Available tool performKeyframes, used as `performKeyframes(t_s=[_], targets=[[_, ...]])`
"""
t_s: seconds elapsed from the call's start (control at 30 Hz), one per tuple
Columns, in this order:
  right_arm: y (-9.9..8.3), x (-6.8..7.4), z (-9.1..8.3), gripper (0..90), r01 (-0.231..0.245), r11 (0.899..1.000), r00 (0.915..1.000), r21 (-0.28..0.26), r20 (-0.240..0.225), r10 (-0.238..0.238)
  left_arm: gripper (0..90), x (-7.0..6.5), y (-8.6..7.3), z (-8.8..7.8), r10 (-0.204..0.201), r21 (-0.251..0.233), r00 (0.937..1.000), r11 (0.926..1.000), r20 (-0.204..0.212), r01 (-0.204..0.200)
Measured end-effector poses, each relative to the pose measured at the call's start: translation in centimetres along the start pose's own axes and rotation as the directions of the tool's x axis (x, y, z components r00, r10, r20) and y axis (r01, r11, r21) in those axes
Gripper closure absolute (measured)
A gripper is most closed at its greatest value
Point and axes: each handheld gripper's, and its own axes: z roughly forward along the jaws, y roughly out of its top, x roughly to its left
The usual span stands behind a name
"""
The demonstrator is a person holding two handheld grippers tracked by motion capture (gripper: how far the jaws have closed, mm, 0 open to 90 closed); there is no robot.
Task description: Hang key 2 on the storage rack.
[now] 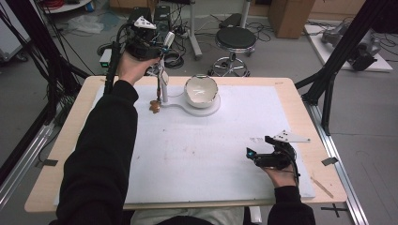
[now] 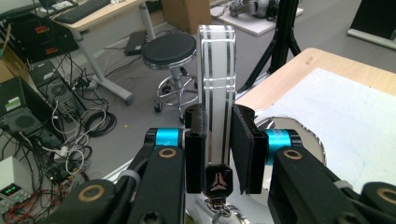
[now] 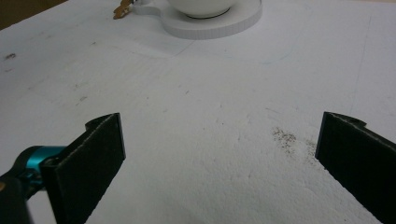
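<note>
Left gripper (image 1: 159, 49) on handle (image 1: 164, 82) (upright)

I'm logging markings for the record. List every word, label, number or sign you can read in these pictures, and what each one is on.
No readable word or number anywhere.
Three-pointed emblem, no letters: on the small black piece at the foot of the white upright bar clamped in the left claw.
Green glowing display on a box on the floor: too small and blurred to read.
White bowl, its white stand and the open right claw: no markings.
</note>
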Motion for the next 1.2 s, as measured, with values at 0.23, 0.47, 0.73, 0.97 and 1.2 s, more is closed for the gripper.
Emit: performKeyframes(t_s=[0.23,0.47,0.73,0.97,1.2], targets=[[0.0,0.1,0.0,0.5,0.002,1.000,1.0000,0.004,-0.003,-0.002,75.4,-0.3,-1.1,0.6,0.006,0.010,1.0000,0.9999,0.002,-0.006],[0.0,0.2,0.0,0.5,0.005,1.000,1.0000,0.007,0.005,-0.005,54.2,-0.7,-1.3,0.0,-0.018,0.011,0.9996,0.9998,0.019,0.018],[0.0,0.3,0.1,0.5,0.010,1.000,1.0000,0.011,-0.001,-0.010,5.3,0.1,-1.3,-1.3,-0.101,0.018,0.9894,0.9949,0.104,0.099],[0.0,0.2,0.1,0.5,0.005,1.000,1.0000,0.011,-0.001,-0.005,1.7,0.6,-2.3,-3.0,-0.076,0.005,0.9910,0.9971,0.110,0.076],[0.1,0.2,0.3,0.5,0.007,1.000,1.0000,0.010,-0.004,-0.007,1.7,0.7,-4.1,-4.0,-0.060,0.016,0.9891,0.9982,0.135,0.059]])
